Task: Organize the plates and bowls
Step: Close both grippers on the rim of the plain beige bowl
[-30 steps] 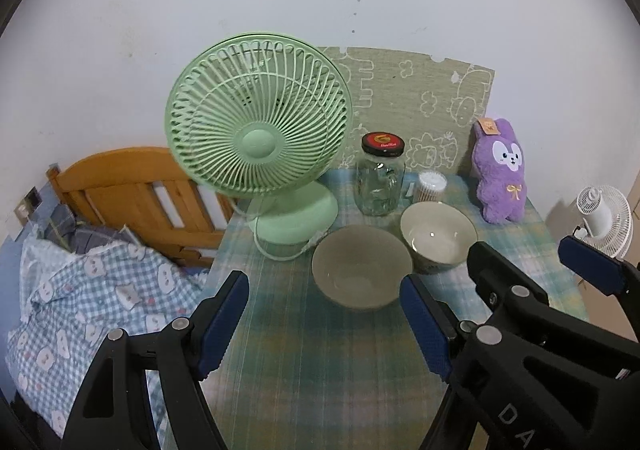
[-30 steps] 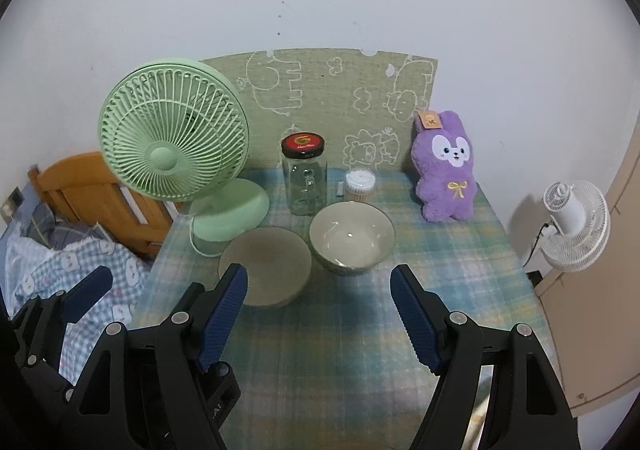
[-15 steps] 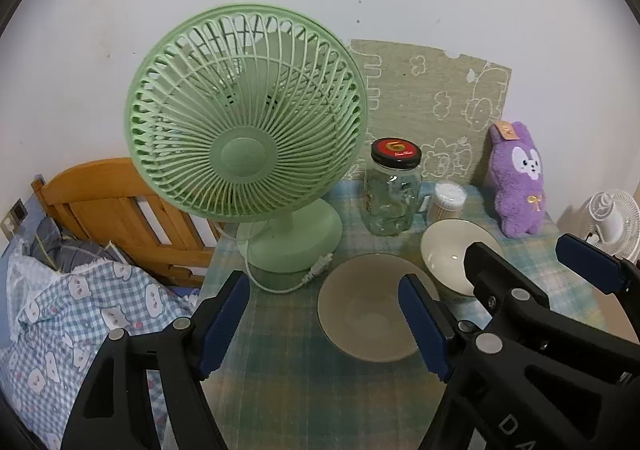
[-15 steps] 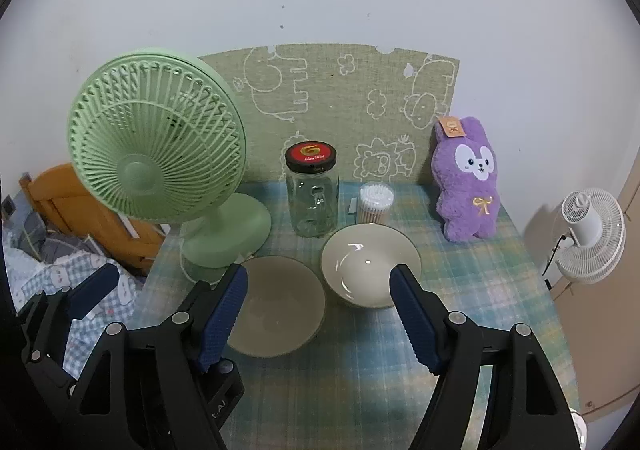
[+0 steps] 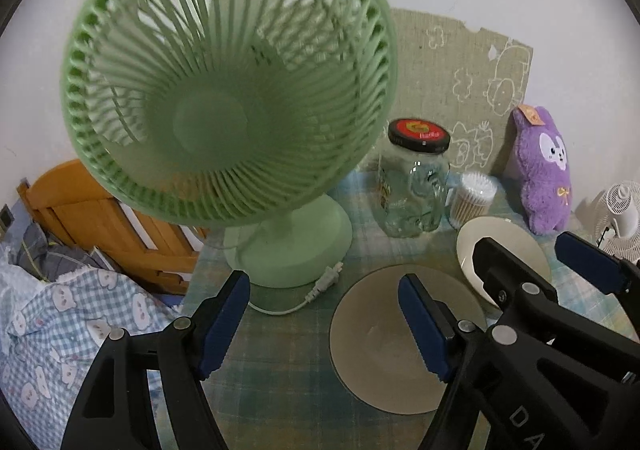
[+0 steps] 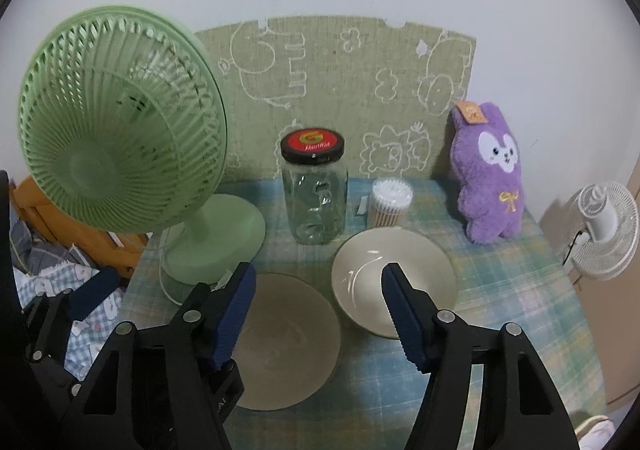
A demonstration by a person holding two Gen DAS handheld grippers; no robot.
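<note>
— Checked cloth covers our table [image 6: 520, 290], and on it the grey plate [image 6: 288, 338] lies just beside the white bowl [image 6: 394, 278], with the jar [image 6: 314, 194] and the green fan [image 6: 120, 122] behind them. Where do our tongs stand?

— Our right gripper [image 6: 316, 310] hangs above the gap between plate and bowl, its jaws apart and nothing between them, though they have just been closing a little. Our left gripper [image 5: 324, 326] is wide open too, empty, over the left edge of the plate, close to the fan's base.

— So neither dish is lifted yet. How do we take the bowl well?

— We judge the rim is the place to pinch: one finger [image 6: 404, 318] inside the bowl, the other outside the wall, then close firmly, since the glaze looks slippery. We should come down straight so we do not knock the jar.

— And the plate?

— It lies flat, so we would steady it with the left and set the bowl on its middle, minding the fan's cord [image 5: 288, 306]
</note>
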